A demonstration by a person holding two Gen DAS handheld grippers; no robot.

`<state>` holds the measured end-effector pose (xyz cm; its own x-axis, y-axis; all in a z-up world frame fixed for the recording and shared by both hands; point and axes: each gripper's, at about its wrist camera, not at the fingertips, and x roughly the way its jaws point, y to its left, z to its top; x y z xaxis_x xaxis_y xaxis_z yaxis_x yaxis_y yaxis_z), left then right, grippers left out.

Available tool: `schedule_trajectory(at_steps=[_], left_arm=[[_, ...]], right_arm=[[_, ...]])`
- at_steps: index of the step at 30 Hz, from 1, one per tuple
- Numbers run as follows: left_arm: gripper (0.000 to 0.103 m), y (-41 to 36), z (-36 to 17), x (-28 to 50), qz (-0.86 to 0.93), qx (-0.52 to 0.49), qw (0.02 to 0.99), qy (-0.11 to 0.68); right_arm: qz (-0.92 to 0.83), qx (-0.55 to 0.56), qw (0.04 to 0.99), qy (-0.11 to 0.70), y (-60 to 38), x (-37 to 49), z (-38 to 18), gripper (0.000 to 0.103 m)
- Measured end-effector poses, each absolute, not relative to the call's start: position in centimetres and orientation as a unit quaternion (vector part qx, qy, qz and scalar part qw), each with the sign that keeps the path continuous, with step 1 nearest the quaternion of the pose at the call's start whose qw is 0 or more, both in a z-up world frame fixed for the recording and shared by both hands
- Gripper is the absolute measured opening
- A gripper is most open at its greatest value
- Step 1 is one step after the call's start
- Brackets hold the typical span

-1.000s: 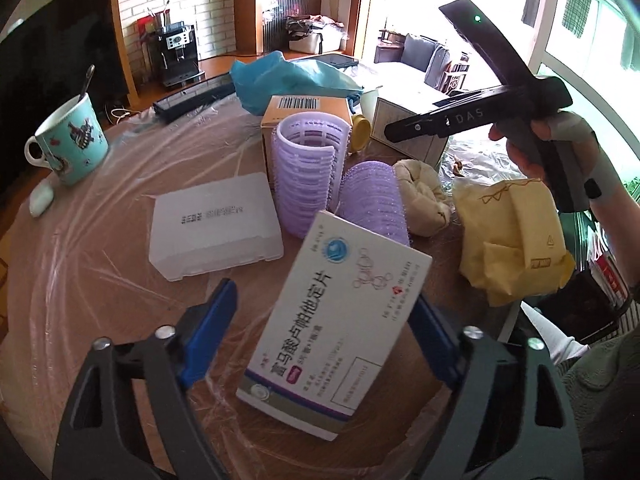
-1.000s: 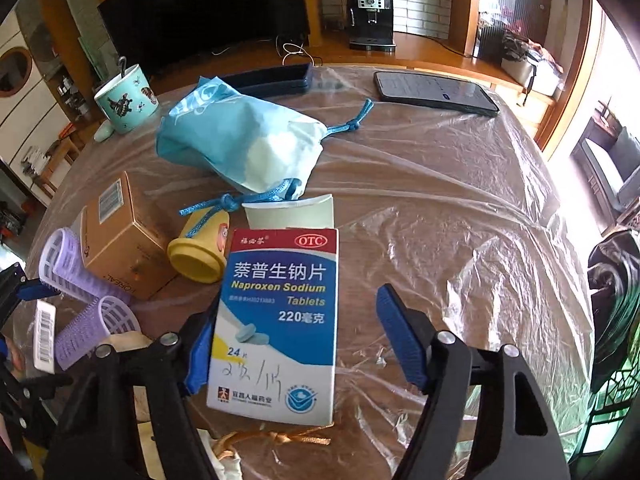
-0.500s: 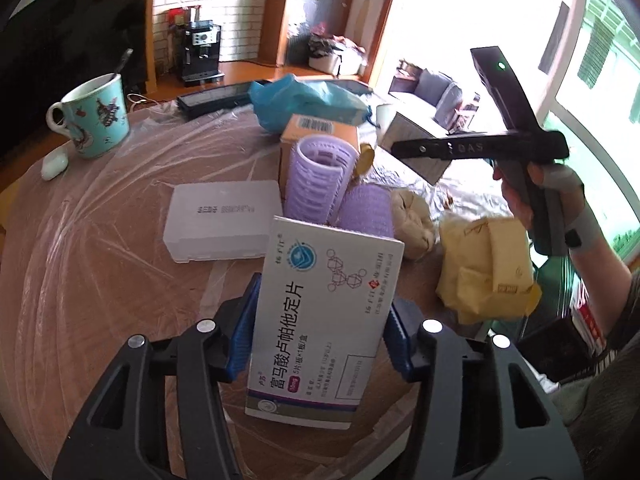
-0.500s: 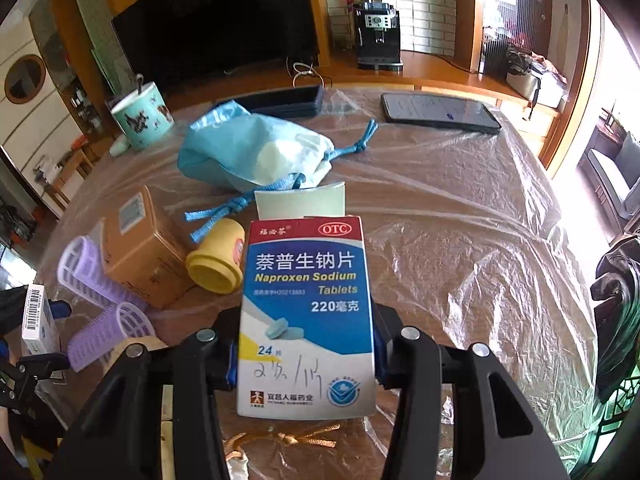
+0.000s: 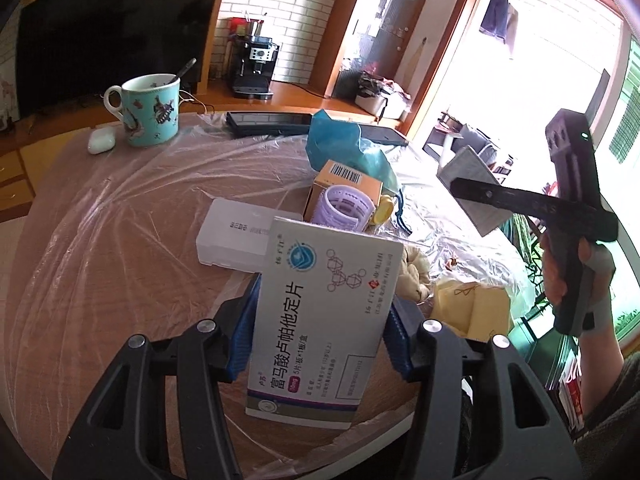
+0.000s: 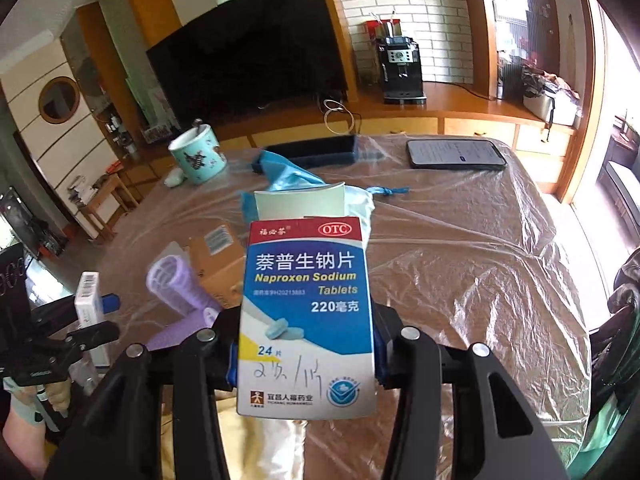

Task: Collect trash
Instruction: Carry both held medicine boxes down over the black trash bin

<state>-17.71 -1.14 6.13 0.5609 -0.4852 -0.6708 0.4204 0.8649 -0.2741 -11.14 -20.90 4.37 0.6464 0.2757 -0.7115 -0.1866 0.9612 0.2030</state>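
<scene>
My left gripper (image 5: pixel 320 336) is shut on a white and grey medicine box (image 5: pixel 324 320) and holds it lifted above the table. My right gripper (image 6: pixel 306 356) is shut on a blue and white Naproxen box (image 6: pixel 306 312), also lifted, with its top flap open. The right gripper shows at the right of the left wrist view (image 5: pixel 560 208). The left gripper with its box shows at the left edge of the right wrist view (image 6: pixel 86 312). Crumpled yellow paper (image 5: pixel 472 312) and a beige wad (image 5: pixel 416 272) lie near the table's near edge.
On the plastic-covered round table (image 5: pixel 120 240) lie a white plastic case (image 5: pixel 236 240), purple hair rollers (image 5: pixel 348 208), a cardboard box (image 5: pixel 344 180), a blue drawstring bag (image 5: pixel 344 144), a yellow cap (image 5: pixel 386 210), a teal mug (image 5: pixel 150 110), earbuds case (image 5: pixel 101 140), a dark tray (image 6: pixel 312 152) and a phone (image 6: pixel 456 154).
Both grippers closed on their medicine boxes and lifted them off the table. Both views rose and pulled back from the clutter.
</scene>
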Motion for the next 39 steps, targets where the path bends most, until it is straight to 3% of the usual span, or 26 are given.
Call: schedule_trajectory(at_steps=[17,39], left_arm=[[0.055,-1.7,7.9,-22.2,-0.222,-0.043,0.895,0.383],[0.055,-3.9,7.2,-29.3,-0.251,-0.018,0.88,0.402]], right_arm=[[0.216,0.022,0.902,0.374,-17.1,-21.8,7.4,0.046],[0.243,0.029,0.867,0.435,-16.3,-29.0,3.0,0.046]])
